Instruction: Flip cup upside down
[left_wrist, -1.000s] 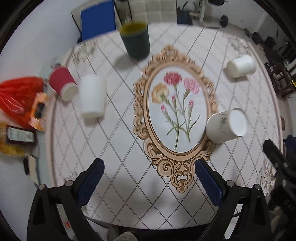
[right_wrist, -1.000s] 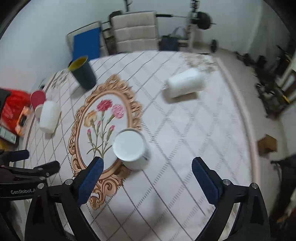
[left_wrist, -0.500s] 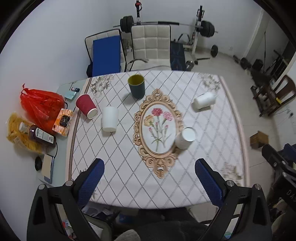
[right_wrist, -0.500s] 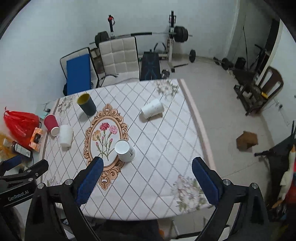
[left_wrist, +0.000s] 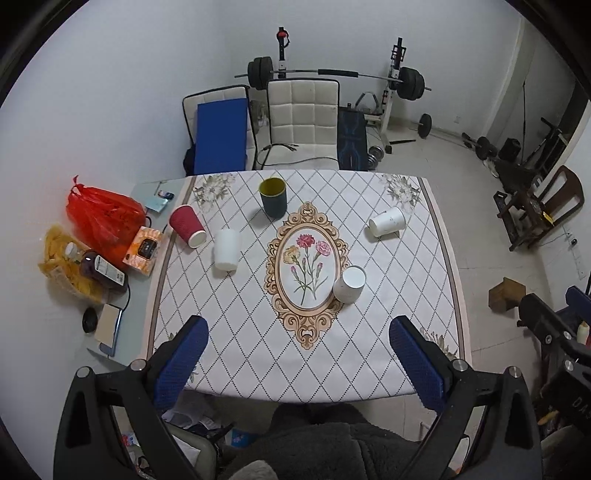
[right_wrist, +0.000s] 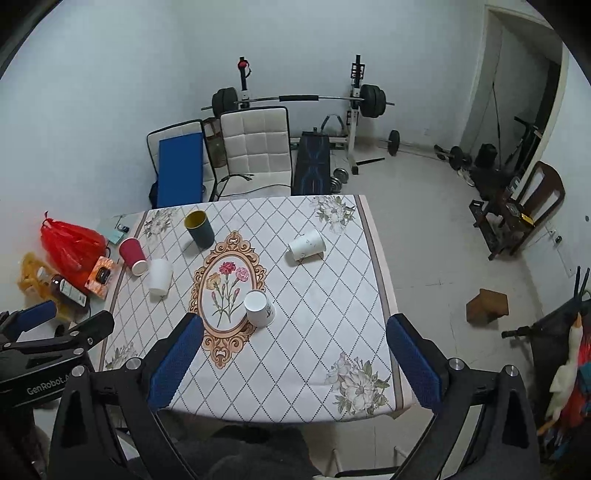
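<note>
Cups are scattered across the table (left_wrist: 436, 332) and the view of them has opened right up — a second ago both cameras were low over the floral cloth, and now each one takes in the whole tabletop and the room behind. Both grippers have pulled up and back toward the near edge, well clear of everything.

That reads like a retreat after a finished move. The white paper cup (left_wrist: 349, 284) at the right rim of the oval flower medallion (left_wrist: 306, 269) stands with its flat base up and its mouth on the cloth; it sits in the same spot as before. So one flip looks done. Another white cup (left_wrist: 387, 221) lies on its side toward the far right corner, a red cup (left_wrist: 187, 226) lies tipped at the left edge, a white plastic cup (left_wrist: 226, 249) stands just beside it, and the dark cup with the yellow lining (left_wrist: 273, 197) stands mouth-up at the far side.

Now the hands — the left gripper (left_wrist: 299, 354) hangs above the near edge, blue pads spread wide, nothing between them. The right gripper (right_wrist: 295, 354) matches it: wide apart, empty, aimed down over the near right part of the cloth. Neither touches a cup. My guess is the task is complete, or a fresh reach is about to start.
</note>
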